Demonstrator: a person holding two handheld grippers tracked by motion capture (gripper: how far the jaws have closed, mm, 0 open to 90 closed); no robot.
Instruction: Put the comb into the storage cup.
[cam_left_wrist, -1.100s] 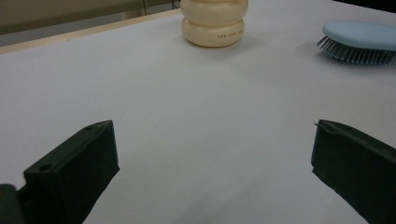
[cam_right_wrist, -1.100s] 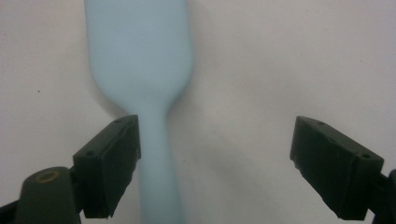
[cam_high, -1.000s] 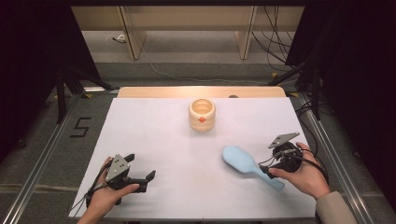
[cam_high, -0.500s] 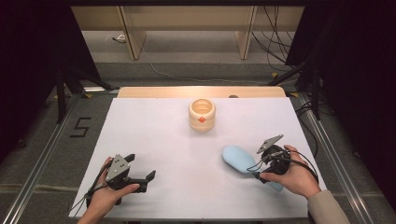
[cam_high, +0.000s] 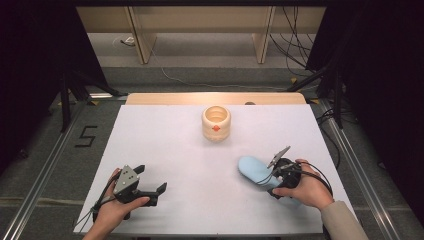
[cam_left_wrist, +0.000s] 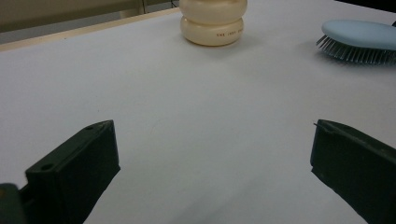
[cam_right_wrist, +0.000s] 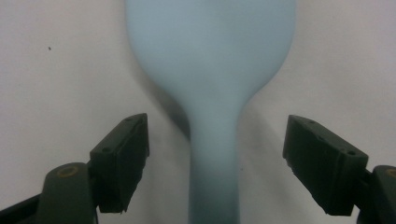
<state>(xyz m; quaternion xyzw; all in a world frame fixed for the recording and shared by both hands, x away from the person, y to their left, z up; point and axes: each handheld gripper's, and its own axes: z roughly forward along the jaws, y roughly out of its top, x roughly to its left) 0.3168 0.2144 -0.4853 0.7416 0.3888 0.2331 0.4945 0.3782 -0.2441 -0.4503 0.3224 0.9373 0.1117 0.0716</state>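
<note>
A light blue hairbrush (cam_high: 252, 169) lies bristles down on the white table (cam_high: 170, 145) at the right front, its head pointing left and away. My right gripper (cam_high: 274, 181) hangs over its handle. In the right gripper view the jaws stand open on either side of the handle (cam_right_wrist: 212, 154), not touching it, and they have just been closing. The brush head (cam_right_wrist: 210, 51) lies beyond them. My left gripper (cam_high: 151, 179) rests open at the left front with nothing between its jaws (cam_left_wrist: 212, 144). The left gripper view also shows the brush (cam_left_wrist: 359, 35) at upper right.
A cream, round two-tier jar (cam_high: 216, 123) with an orange spot stands open at the table's middle back, and appears too in the left gripper view (cam_left_wrist: 214, 21). A wooden strip (cam_high: 215, 98) edges the far side. Cables (cam_high: 295, 45) lie on the floor beyond.
My right hand has moved left and down, from beside the brush's handle end to over the handle. The left hand has stayed put.
</note>
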